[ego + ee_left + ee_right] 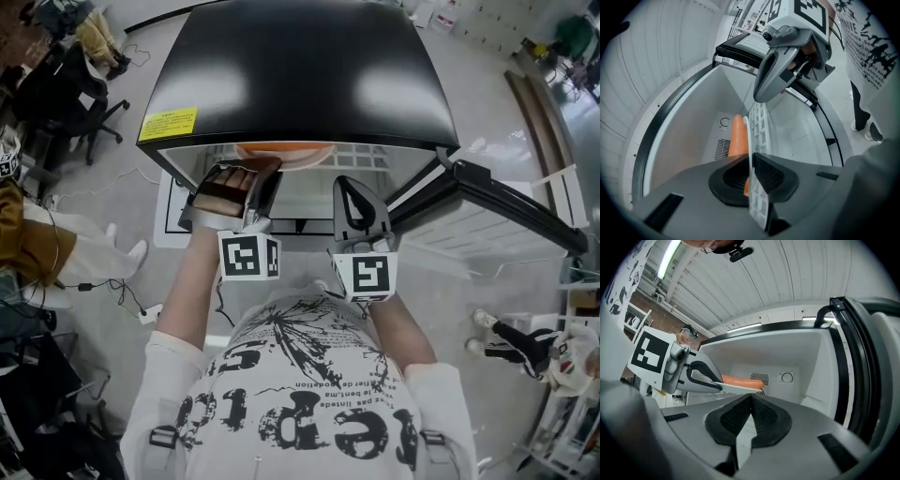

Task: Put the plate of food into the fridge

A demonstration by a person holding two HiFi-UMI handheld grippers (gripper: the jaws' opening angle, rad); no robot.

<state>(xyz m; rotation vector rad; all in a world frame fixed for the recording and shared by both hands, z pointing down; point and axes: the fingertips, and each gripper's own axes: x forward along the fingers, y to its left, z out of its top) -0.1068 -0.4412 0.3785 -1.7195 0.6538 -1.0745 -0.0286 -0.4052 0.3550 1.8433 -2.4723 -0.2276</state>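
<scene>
A small black-topped fridge point(300, 66) stands with its door point(506, 202) swung out to the right. An orange plate point(281, 150) point(737, 136) point(743, 379) rests on a white wire shelf point(366, 157) point(761, 126) point(744, 434) inside. My left gripper point(249, 178) point(751, 176) point(721, 386) is turned on its side and shut on the shelf's front edge. A sliver of orange shows beside one pad. The food is hidden. My right gripper point(354, 187) point(751, 401) point(760, 98) is shut on the same shelf edge, further right.
The fridge's back wall carries a vent point(723, 149) and a round dial point(787, 377). An office chair point(84, 103) and floor cables point(122, 291) lie at the left. A white rack point(487, 239) hangs on the door's inner side. Someone's shoes point(511, 342) show at the right.
</scene>
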